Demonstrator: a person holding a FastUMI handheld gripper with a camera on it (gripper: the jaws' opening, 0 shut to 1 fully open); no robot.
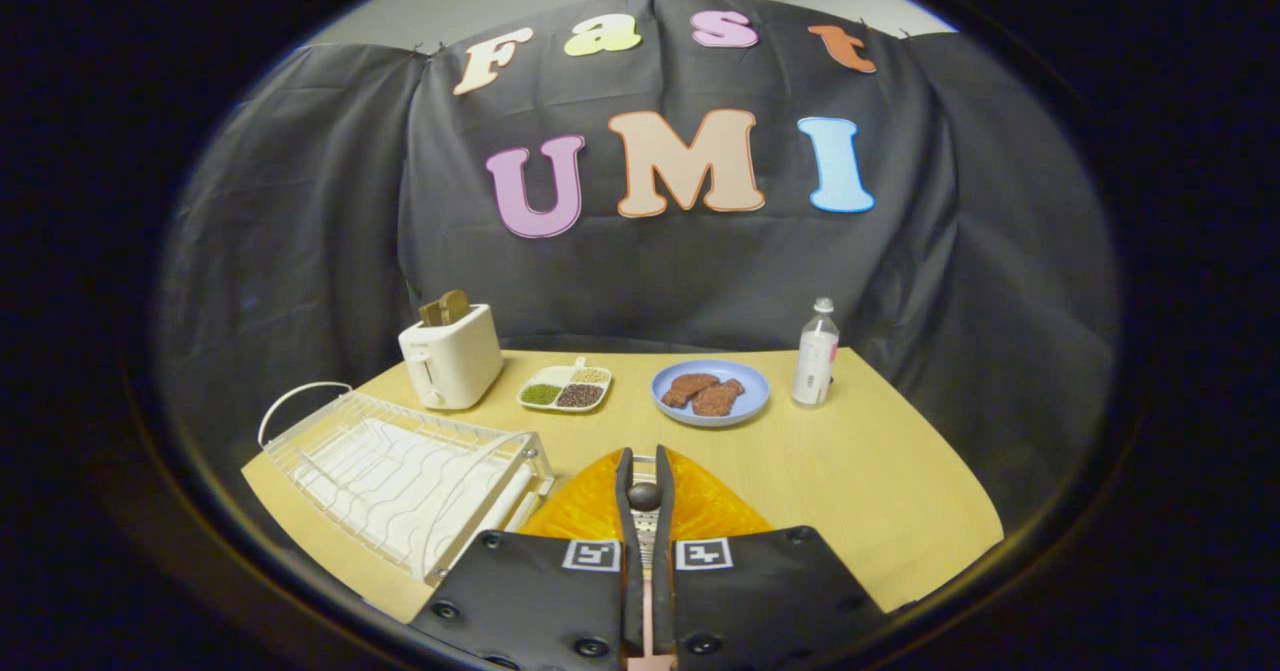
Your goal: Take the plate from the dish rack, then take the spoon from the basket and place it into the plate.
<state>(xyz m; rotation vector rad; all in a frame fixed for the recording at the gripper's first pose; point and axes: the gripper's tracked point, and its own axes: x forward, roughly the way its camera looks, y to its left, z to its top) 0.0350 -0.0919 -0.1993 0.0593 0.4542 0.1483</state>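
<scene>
"Fingers [632,491] of the gripper [645,459] stand nearly together, clamped on a slim spoon [645,536] with a pale pink handle, a dotted grey middle and a dark round knob near the tips."

"Which way does it lie?"

"Its long axis runs straight along the fingers, handle back toward the holder, knob forward. Directly below and just ahead of the tips sits a ribbed, translucent orange dish [590,511] on the light wooden table [850,471]."

"Is that the plate or the basket?"

"Hard to tell for certain. The white wire dish rack [400,471] just beside it, to the left, holds nothing, so it is probably the plate, already set down."

"So the coming move?"

"Likely a short drop. The spoon hangs over the middle of the orange dish, so lowering and letting go should land it inside. A tilt could send the knob end over the rim."
</scene>
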